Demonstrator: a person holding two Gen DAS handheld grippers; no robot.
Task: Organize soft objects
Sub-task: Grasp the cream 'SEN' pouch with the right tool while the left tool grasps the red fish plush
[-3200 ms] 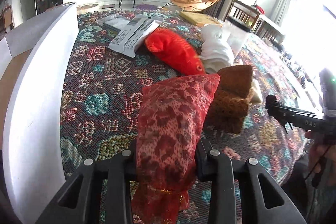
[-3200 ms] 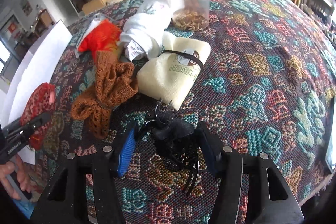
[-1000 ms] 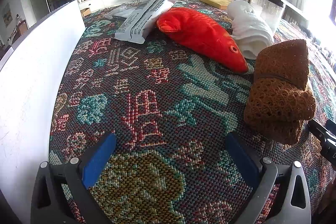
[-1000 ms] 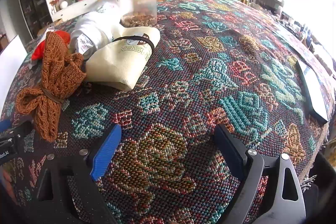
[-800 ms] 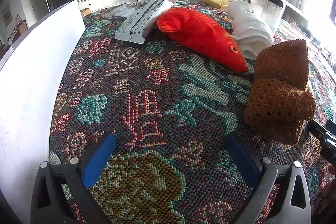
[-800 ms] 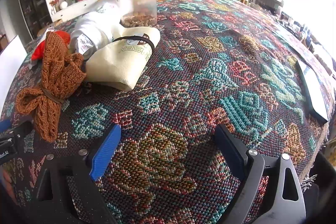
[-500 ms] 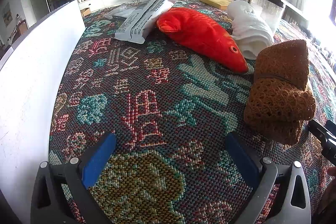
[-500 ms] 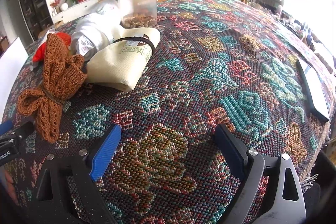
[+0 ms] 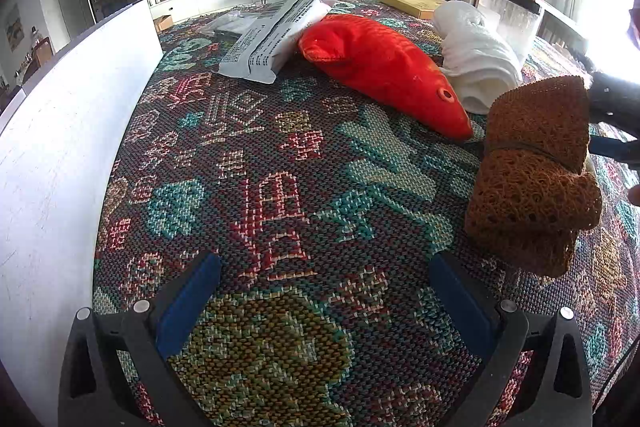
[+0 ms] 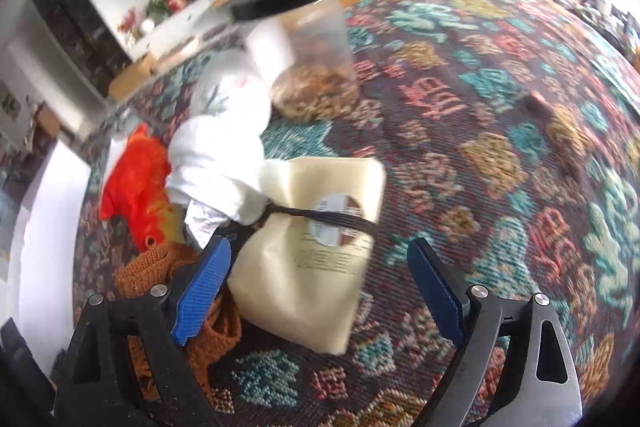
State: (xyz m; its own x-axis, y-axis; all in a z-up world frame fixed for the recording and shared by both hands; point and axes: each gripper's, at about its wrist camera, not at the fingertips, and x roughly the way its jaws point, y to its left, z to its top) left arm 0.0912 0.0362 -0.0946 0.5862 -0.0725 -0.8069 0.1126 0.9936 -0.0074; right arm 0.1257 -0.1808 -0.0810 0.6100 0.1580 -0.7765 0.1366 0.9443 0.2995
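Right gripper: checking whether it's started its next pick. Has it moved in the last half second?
Yes. The right gripper has swung forward toward the cream pouch, which now sits between its open fingers.

Fish plush [image 9: 384, 75] between packet [image 9: 276, 39] and towel [image 9: 476, 67], mesh bundle [image 9: 532, 179] nearest

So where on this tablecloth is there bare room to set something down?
Bare cloth lies between the white panel and the red fish plush, and right of the cream pouch. The plush, white towel, brown knit bundle, pouch and jar sit crowded together.
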